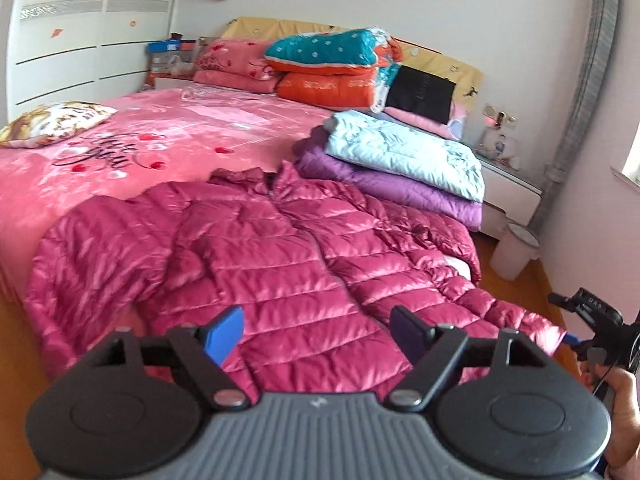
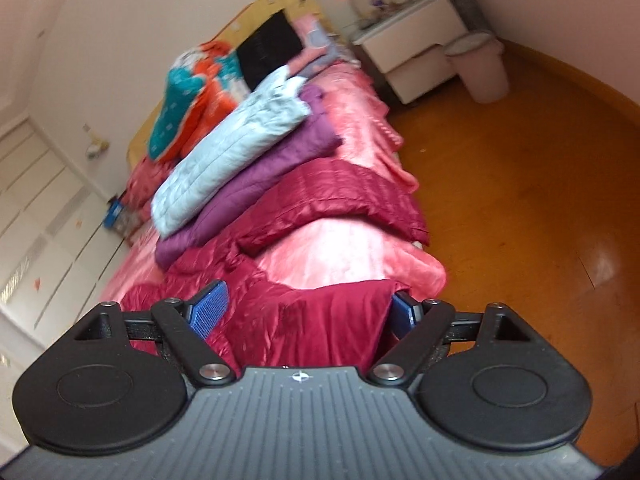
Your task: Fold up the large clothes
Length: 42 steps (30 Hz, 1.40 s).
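Left wrist view is showing the magenta puffer jacket [image 1: 280,248] lying spread face up across the near end of the bed [image 1: 168,140], sleeves out to either side, its hem hanging over the foot edge. The left gripper [image 1: 320,336] is hovering above the hem with its jaws spread and nothing between them; the right gripper [image 2: 308,312] is also gaping wide, with the jacket's corner sitting between its pads but not pinched. Slippery, puffy fabric is the worry: a shallow pinch could be sliding off, or the overhanging hem could be dragging the jacket toward the floor [image 2: 540,200]. A stack of folded quilts [image 1: 400,164], pale blue on purple, is touching the jacket's far shoulder and is crowding the room for folding that sleeve inward. Pillows [image 1: 328,64], a nightstand [image 2: 416,52] and a bin [image 2: 480,68] are standing well apart.
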Tool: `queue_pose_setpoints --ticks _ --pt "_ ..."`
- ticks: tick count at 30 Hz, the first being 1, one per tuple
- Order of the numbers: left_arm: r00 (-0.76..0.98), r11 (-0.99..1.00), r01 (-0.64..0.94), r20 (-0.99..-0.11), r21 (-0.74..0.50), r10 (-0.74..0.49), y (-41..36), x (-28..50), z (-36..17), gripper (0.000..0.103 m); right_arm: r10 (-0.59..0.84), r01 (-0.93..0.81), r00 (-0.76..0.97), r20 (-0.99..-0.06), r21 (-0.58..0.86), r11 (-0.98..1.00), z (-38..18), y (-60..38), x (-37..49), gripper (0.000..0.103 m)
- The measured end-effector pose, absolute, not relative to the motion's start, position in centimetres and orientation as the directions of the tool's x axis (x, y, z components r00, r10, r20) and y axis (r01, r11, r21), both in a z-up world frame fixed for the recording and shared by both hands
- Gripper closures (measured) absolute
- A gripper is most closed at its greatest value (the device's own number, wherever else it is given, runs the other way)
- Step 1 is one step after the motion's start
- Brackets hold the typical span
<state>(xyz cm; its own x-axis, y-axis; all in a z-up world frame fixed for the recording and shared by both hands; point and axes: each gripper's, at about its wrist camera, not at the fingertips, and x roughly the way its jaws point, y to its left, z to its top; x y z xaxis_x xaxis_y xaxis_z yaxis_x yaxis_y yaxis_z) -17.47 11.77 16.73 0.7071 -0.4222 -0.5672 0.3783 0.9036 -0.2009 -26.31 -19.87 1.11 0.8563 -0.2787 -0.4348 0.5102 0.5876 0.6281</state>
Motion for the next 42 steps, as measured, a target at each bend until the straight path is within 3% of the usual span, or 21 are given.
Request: queue_pose_setpoints --ticks 11,17,22,27,34,39,42 --pt "0.652 0.885 0.428 -0.615 -0.183 -0.443 6.7 -13.9 14.8 0.018 0.006 0.502 0.823 -0.567 0.733 0.458 -1.1 -23.8 -26.8 0.000" --pt "0.651 0.874 0.463 -0.613 -0.146 -0.448 2.6 -10.7 13.6 0.018 -0.121 0.591 0.782 -0.611 0.666 0.454 0.7 -25.1 -30.3 0.000" --pt "0.697 0.877 0.475 -0.578 -0.072 -0.425 -1.2 -7.4 12.1 0.015 -0.228 0.571 0.817 -0.529 0.694 0.438 2.2 -25.6 -29.6 0.000" --pt "0.767 0.905 0.425 -0.544 0.033 -0.340 -4.0 -3.9 8.8 0.013 -0.270 0.481 0.873 -0.407 0.814 0.326 1.3 -27.4 -25.8 0.000" --pt "0.815 0.939 0.327 -0.535 0.106 -0.224 -5.3 -0.9 3.5 0.013 -0.267 0.200 0.942 -0.202 0.979 -0.035 -6.3 -31.2 -19.8 0.000" --pt "0.827 0.935 0.321 -0.525 0.149 -0.201 -5.9 -1.3 -0.1 0.005 -0.264 0.159 0.942 -0.207 0.968 -0.193 -11.7 -32.8 -15.8 0.000" --pt "0.813 0.939 0.324 -0.540 0.113 -0.215 -5.5 -0.7 -0.4 0.002 -0.281 0.085 0.945 -0.167 0.956 -0.282 -14.2 -33.9 -13.5 0.000"
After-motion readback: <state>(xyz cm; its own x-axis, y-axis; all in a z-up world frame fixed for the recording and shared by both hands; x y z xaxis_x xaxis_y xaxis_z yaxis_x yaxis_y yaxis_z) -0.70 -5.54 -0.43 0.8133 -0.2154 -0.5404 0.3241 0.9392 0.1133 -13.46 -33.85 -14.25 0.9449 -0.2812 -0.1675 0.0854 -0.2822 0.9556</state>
